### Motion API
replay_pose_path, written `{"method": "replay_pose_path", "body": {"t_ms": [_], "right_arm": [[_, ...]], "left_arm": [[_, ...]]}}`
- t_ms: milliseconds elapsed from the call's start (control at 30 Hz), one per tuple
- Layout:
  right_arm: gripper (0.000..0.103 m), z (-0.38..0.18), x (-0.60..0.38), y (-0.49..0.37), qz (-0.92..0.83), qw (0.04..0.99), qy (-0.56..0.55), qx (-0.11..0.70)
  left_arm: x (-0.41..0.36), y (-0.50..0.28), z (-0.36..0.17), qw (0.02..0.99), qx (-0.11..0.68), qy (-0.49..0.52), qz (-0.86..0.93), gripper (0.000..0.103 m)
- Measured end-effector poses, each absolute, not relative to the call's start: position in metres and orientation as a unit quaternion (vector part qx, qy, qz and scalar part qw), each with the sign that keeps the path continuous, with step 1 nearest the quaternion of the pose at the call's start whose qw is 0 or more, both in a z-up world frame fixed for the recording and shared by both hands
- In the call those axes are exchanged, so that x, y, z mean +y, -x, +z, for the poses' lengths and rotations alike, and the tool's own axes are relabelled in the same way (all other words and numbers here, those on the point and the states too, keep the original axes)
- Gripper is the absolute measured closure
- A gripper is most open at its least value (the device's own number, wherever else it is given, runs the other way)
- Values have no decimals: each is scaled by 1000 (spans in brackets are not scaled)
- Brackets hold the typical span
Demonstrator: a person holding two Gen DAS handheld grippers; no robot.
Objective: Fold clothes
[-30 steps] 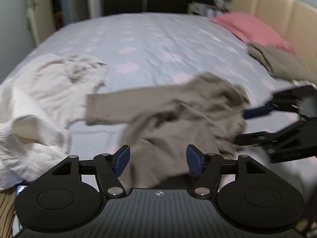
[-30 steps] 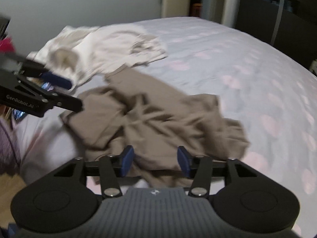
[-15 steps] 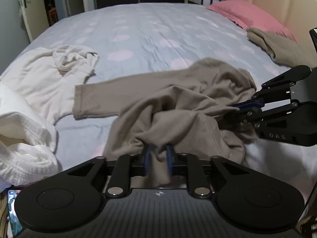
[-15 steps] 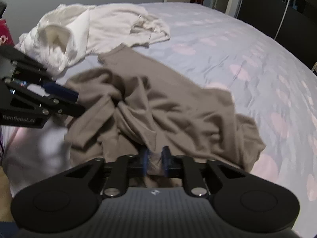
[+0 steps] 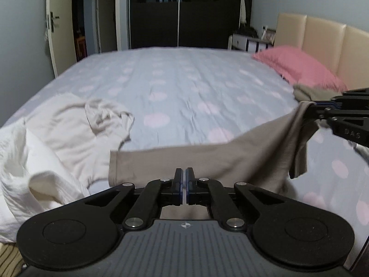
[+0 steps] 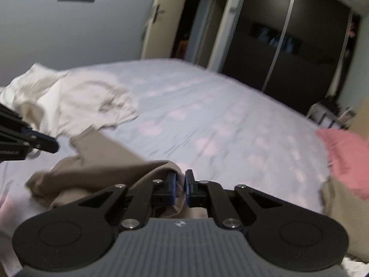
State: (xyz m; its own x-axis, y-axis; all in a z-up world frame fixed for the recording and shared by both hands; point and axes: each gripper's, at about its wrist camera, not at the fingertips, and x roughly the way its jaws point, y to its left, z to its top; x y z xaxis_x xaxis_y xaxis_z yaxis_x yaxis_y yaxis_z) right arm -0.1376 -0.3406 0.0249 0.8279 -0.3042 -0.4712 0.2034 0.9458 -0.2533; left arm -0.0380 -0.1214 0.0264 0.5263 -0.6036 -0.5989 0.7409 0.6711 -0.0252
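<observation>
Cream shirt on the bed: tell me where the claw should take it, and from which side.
Grip the rumpled ridge of the cream shirt from the bare bedsheet side: probably easiest, since that fold stands proud and a white pile crowds the other side.

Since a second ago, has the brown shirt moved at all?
Yes. The brown shirt has been lifted off the bedsheet: it lay crumpled there, and now hangs stretched between the left tongs and right tongs, both shut on it.
</observation>
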Motion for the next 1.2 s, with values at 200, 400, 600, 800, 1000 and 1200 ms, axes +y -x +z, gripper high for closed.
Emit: {"method": "replay_pose_path", "body": {"t_ms": [200,400,600,800,1000,1200], "right_arm": [[94,62,-345,173,-207,952,106,199],[94,70,-381,205,-291,935,60,195],[94,44,-424,227,-360,902,13,239],[88,7,-448,228,-342,885,-41,313],[58,-11,-432,222,-299,889,-21,347],[43,-36,-398,208,-187,907,-13,378]], "left_arm": [[-102,42,62,888,248,-84,-379,103],[-83,24,66,903,257,-61,-339,103],[-86,15,50,889,298,-70,-341,103],[-113,31,21,851,335,-122,-385,103],[-139,57,-7,819,358,-170,-415,87],[-161,75,-36,788,383,-208,-434,60]]}}
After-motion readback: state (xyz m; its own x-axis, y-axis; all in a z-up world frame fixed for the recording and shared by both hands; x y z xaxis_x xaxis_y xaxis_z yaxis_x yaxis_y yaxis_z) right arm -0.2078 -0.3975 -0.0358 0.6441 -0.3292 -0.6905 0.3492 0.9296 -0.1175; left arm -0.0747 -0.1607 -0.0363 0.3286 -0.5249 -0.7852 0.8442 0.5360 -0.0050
